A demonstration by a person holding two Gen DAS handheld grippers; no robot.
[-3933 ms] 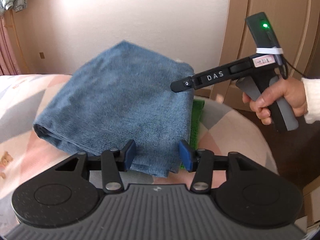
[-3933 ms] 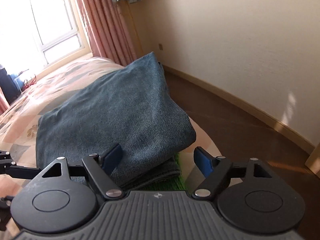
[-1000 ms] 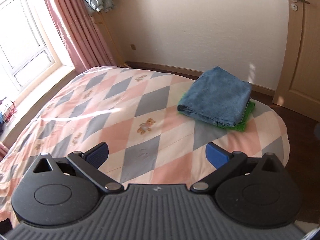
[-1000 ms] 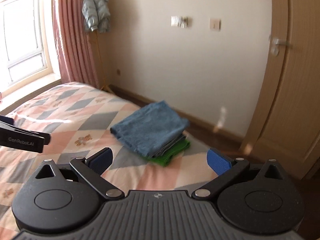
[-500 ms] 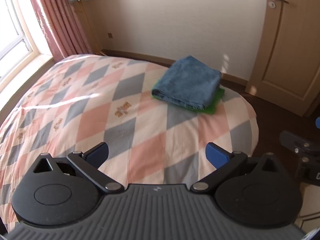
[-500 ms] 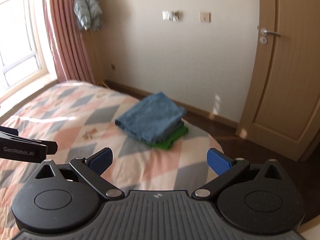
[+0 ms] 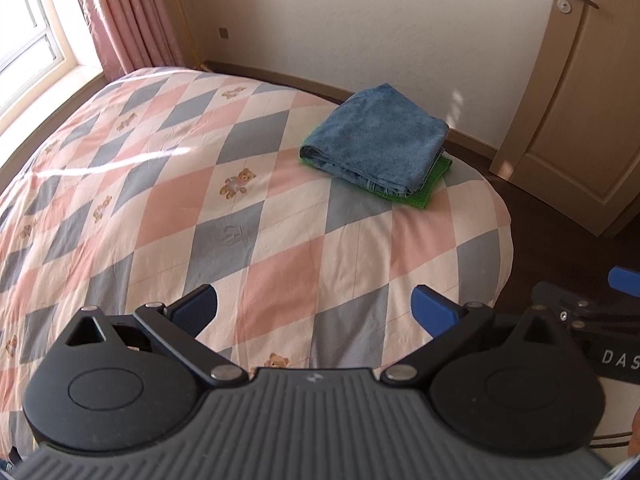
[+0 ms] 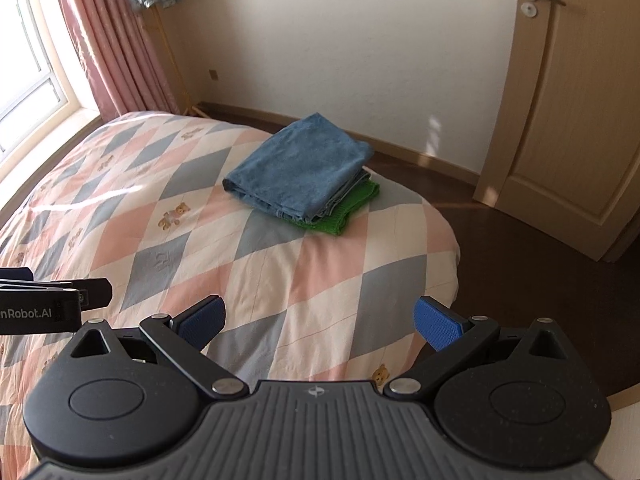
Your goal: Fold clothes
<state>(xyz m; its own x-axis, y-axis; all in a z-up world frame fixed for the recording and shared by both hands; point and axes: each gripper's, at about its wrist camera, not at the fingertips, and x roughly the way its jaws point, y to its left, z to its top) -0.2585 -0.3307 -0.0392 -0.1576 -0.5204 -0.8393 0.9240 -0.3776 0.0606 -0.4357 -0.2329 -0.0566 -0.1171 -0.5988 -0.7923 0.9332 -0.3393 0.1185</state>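
left wrist view: my left gripper [image 7: 314, 307] and right gripper [image 8: 320, 318], jaws released, now withdrawn far from folded blue garment [image 7: 378, 136] stacked on green garment [image 7: 434, 178]; folding likely complete.

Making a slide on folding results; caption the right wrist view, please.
Open right gripper held back above the quilt, facing a folded blue garment stacked on a green one.

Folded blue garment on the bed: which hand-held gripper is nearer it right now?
Neither clearly. The left hand-held gripper and right hand-held gripper both hang open at the bed's near edge, well short of the folded blue garment.
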